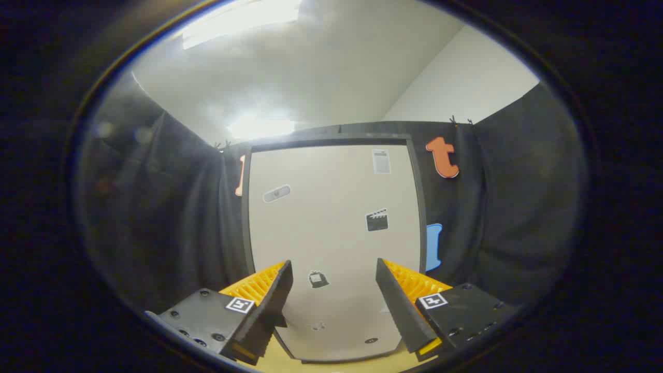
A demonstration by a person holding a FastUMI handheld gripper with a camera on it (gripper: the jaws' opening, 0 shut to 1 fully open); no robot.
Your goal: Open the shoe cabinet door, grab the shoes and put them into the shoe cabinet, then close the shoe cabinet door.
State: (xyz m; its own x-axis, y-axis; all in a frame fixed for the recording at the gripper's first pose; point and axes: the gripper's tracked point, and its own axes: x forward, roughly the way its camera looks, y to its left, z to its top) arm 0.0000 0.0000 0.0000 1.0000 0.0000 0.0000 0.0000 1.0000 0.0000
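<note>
Gripper [334,290]: fingers spread wide apart, nothing held between them; both point straight at the cabinet front.
Left finger [269,305]: inner face clear of any surface, tip level with the lower part of the door.
Right finger [401,305]: likewise free, tip level with the same lower part of the door.
Marker tags [241,304]: one square black-and-white tag on each finger mount, facing the camera.
Shoe cabinet door [331,238]: pale flat panel directly ahead of the fingers, seen through the gap between them; shut, sitting flush inside its frame.
Door frame [422,207]: dark border running round the top and both sides of the panel.
Stickers [377,220]: several small ones scattered over the door, one near the top, two around mid height, one low between the fingertips, smaller marks near the bottom edge.
Floor [342,365]: light wooden strip below the cabinet, between the finger bases.
Booth wall [176,217]: black cloth hanging on both sides of the cabinet and behind it.
Room wall [466,88]: plain white above the cloth.
Ceiling light [241,18]: bright strip overhead.
</note>
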